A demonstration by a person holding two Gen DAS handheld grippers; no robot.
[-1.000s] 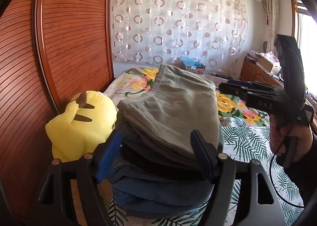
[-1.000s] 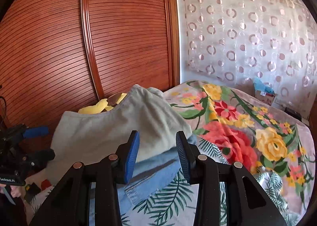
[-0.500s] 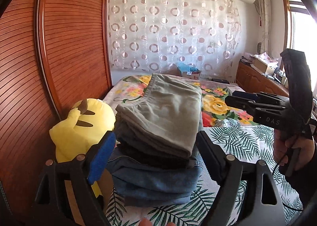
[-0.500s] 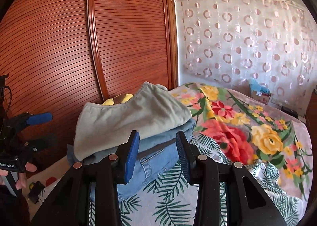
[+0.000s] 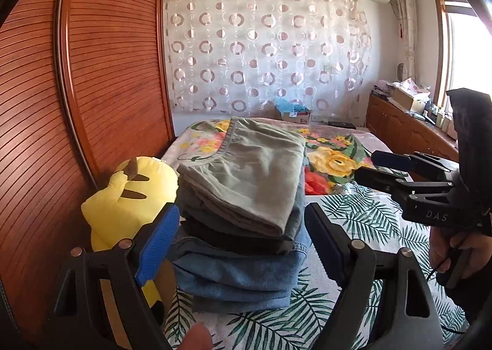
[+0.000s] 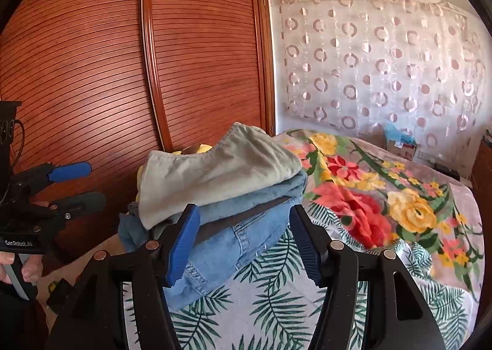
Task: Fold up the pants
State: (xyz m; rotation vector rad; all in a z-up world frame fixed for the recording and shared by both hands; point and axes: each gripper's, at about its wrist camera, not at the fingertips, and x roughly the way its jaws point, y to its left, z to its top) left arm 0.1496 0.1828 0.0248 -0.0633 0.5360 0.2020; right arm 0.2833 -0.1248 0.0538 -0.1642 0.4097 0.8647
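Observation:
A stack of folded pants lies on the bed. Grey-green pants (image 5: 246, 171) (image 6: 215, 175) are on top, a dark pair (image 5: 233, 242) is in the middle, and blue jeans (image 5: 236, 276) (image 6: 240, 239) are at the bottom. My left gripper (image 5: 241, 211) stands open just short of the stack's near end, its pads clear of the cloth. From the stack's right side, my right gripper (image 6: 243, 210) faces the jeans with its jaws opening and nothing pressed between them. Each gripper shows in the other's view: the right gripper (image 5: 367, 165) and the left gripper (image 6: 93, 182), both held by a hand.
A yellow plush toy (image 5: 123, 196) leans against the stack's left side, beside the slatted wooden wardrobe doors (image 5: 107, 73). The bed carries a leaf-print sheet (image 5: 353, 218) near me and a floral blanket (image 6: 384, 196) beyond. A low wooden cabinet (image 5: 399, 131) lines the right wall.
Both grippers have drawn back from the stack, so more of it shows. The right gripper's jaws have spread wider. The left jaws opened slightly.

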